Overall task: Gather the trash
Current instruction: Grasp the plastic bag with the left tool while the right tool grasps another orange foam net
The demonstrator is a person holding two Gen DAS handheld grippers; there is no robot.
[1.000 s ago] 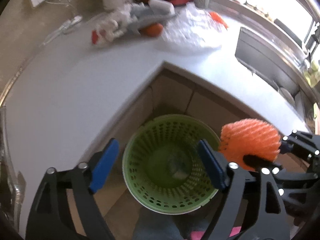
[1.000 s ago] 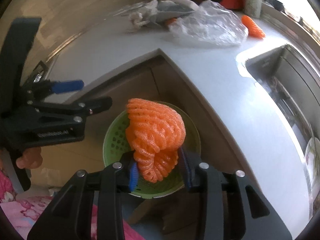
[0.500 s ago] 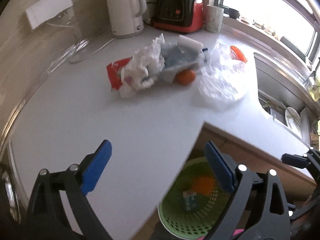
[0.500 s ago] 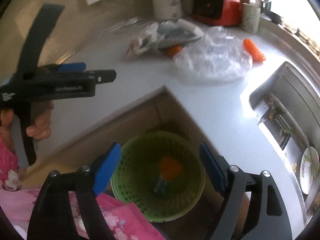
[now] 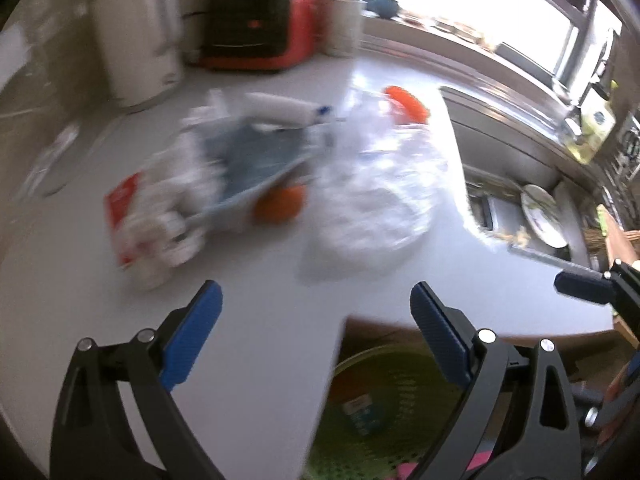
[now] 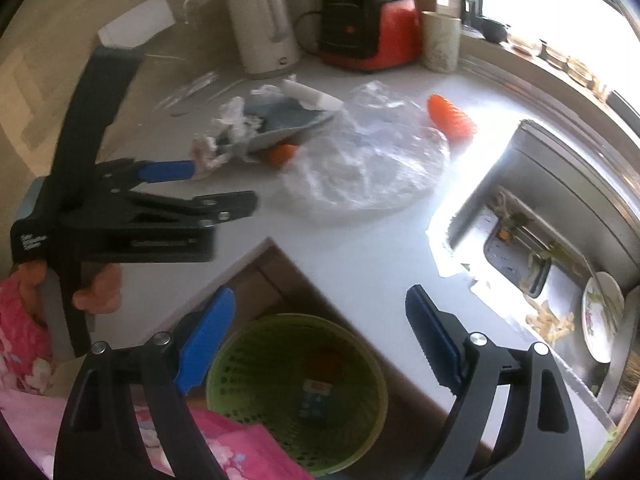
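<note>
Basket (image 6: 296, 392) below counter (image 6: 360, 248) corner, trash pile (image 6: 320, 140) behind.

Kitchen counter corner by a bright window

A white kettle (image 6: 264, 26) stands beside a red-and-black appliance (image 6: 370, 20) and a pale cup (image 6: 441, 42) at the back of the counter (image 6: 360, 248); right of them a sink (image 6: 560, 216) holds a plate (image 6: 602, 316) and food scraps.
</note>
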